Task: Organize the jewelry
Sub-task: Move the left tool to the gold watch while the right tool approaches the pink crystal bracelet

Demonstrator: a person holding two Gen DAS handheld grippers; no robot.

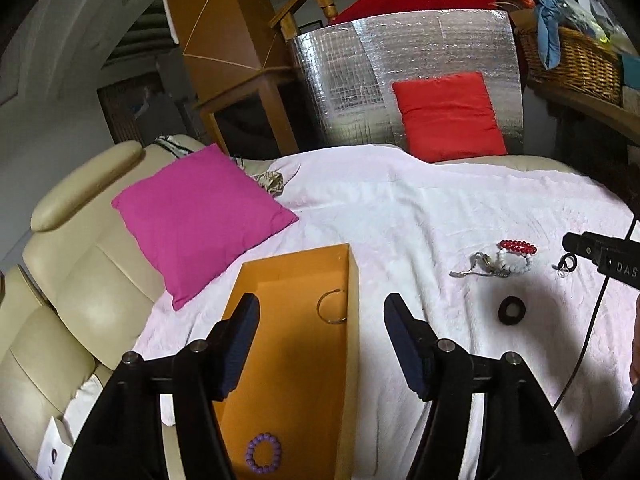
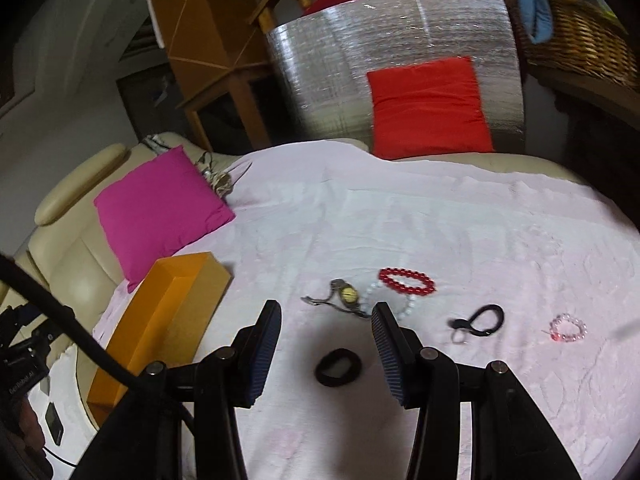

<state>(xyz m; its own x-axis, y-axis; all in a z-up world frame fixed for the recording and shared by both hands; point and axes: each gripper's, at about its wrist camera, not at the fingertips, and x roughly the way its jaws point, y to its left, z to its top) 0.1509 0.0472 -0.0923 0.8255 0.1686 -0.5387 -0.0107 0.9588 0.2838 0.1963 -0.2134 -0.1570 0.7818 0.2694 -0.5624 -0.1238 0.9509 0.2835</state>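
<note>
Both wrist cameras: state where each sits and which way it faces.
Left wrist: on the left claw, looking forward and down over the orange box; its open fingers and the right claw's tip show.
Right wrist: on the right claw, looking down at the black ring on the white cloth; its open fingers show.
Shared: box, ring, red bracelet, watch, pink cushion.

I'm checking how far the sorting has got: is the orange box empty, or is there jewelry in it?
Not empty. The orange box is open on top and holds a purple bead bracelet and a thin metal bangle.
</note>
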